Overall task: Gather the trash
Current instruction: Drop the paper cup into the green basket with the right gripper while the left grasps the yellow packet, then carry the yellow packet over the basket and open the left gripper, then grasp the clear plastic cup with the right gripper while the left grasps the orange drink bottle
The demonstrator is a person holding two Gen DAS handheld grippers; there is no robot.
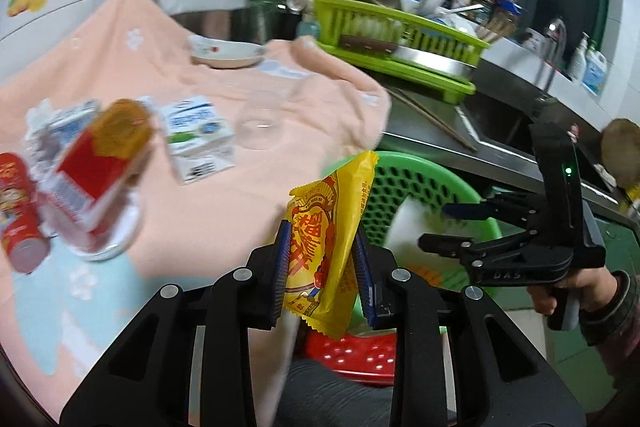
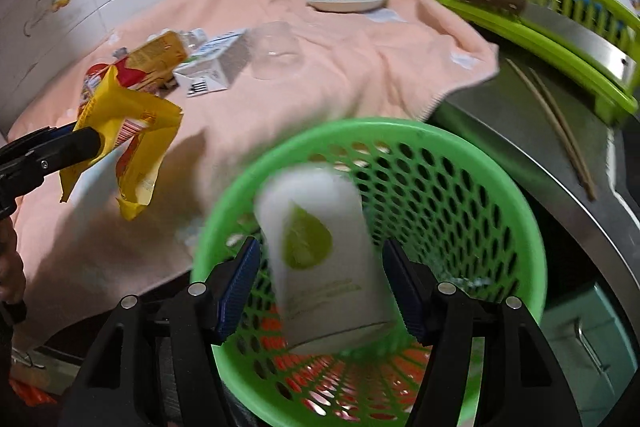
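The green basket (image 2: pixel 500 187) sits off the bench's (image 1: pixel 208 195) near right edge, so the limp yellow wrapper (image 1: pixel 324 259) could flutter past its rim. Left fingers (image 1: pixel 282 267) pinch the wrapper. Right fingers (image 2: pixel 240 279) stand spread, clear of the white cup (image 2: pixel 320 259) inside the basket.

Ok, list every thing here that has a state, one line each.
left gripper: shut on the yellow wrapper, held in the air.
right gripper: open, over the green basket.
white cup: blurred between the open jaws, untouched, inside the basket.
clear glass: upside down on the pink towel.
milk carton: lying on the towel.
bowl: upright on the towel.
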